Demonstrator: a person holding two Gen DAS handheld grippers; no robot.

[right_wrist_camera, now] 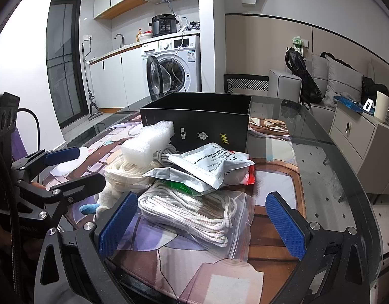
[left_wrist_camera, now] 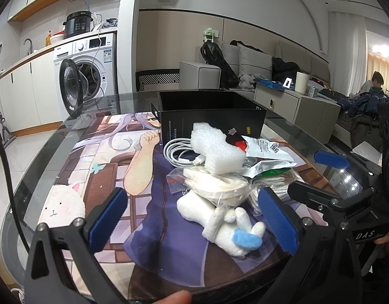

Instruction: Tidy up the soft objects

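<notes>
Tabletop: both grippers hover level, jaws spread.

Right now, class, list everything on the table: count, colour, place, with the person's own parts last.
box: 1, black, open, behind the pile
foam: 1, white, on top of the pile
cable: 1, white, coiled before the box
pouch: 1, silver-grey, mid-pile
rope bags: 2, white rope in clear bags, front of pile
plush: 1, white with blue, nearest the left gripper
mat: 1, printed, under everything
left gripper: 1, blue pads, open
right gripper: 1, blue pads, open
</notes>
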